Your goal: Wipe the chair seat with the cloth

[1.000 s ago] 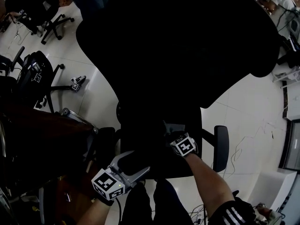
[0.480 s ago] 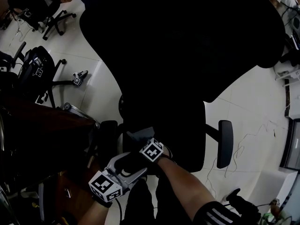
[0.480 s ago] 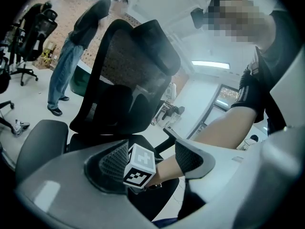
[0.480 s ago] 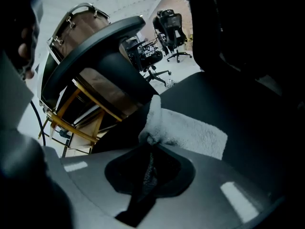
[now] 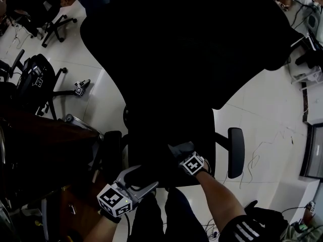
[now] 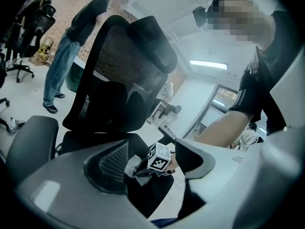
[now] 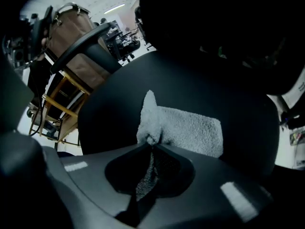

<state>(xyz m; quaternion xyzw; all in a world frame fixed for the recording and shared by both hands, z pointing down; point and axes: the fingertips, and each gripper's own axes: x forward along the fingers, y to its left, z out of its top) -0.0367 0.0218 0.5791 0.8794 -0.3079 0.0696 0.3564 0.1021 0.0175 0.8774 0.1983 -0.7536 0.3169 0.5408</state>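
The black office chair's seat (image 5: 166,135) lies below its big backrest (image 5: 192,39) in the head view. A pale grey terry cloth (image 7: 183,128) lies flat on the seat (image 7: 114,99), one edge bunched up between the jaws of my right gripper (image 7: 152,141), which is shut on it. In the head view that gripper (image 5: 182,154) is over the seat's front right part, with the cloth (image 5: 177,147) just ahead of it. My left gripper (image 5: 143,178) hangs open and empty at the seat's front left edge. The left gripper view looks through that gripper (image 6: 152,146) at the cloth (image 6: 132,167).
The chair's right armrest (image 5: 235,153) juts out beside the seat. A dark wooden desk (image 5: 40,140) stands at the left. Other office chairs (image 5: 35,79) and a small device (image 5: 81,88) are on the white floor at the far left. Cables (image 5: 267,145) trail at the right. A person (image 6: 71,46) stands behind the chair.
My right gripper swept the cloth left across the seat, then back to the right. The left gripper stayed open in almost the same place.
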